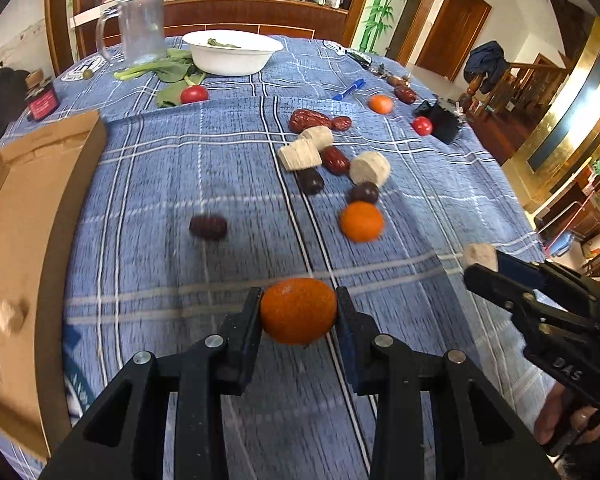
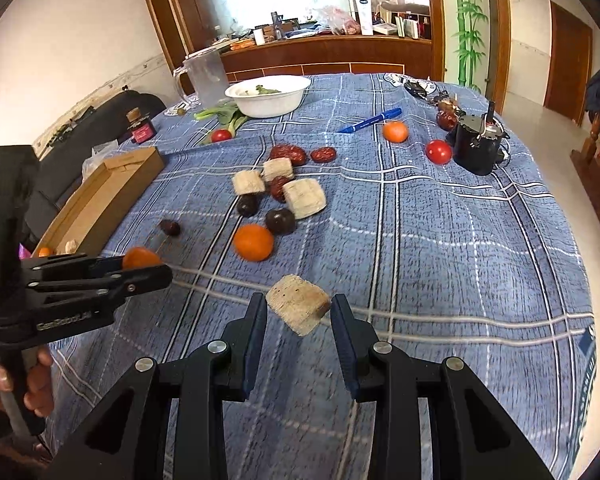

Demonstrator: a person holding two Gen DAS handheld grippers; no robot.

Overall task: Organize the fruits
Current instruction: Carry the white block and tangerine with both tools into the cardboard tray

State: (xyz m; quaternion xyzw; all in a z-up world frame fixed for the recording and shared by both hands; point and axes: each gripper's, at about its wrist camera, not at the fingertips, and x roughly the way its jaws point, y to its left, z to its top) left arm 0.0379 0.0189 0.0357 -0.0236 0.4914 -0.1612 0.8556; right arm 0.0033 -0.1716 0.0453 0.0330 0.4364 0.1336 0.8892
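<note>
My left gripper (image 1: 298, 312) is shut on an orange mandarin (image 1: 298, 311) held above the blue checked tablecloth; it also shows in the right wrist view (image 2: 140, 258). My right gripper (image 2: 299, 312) is shut on a pale beige sugarcane chunk (image 2: 298, 310), seen in the left wrist view (image 1: 480, 256) at the right. A cardboard box (image 1: 32, 216) lies at the left, holding a beige chunk (image 1: 8, 316). On the cloth lie another mandarin (image 1: 362, 221), red dates (image 1: 310, 120), dark plums (image 1: 208, 227) and beige chunks (image 1: 370, 168).
A white bowl (image 1: 232, 52), a glass jug (image 1: 140, 26) and green leaves (image 1: 168, 70) stand at the back. Cherry tomatoes (image 1: 194, 94), a blue pen (image 1: 350, 89), a black device (image 1: 442, 118) and a small jar (image 1: 42, 100) lie around the table's edges.
</note>
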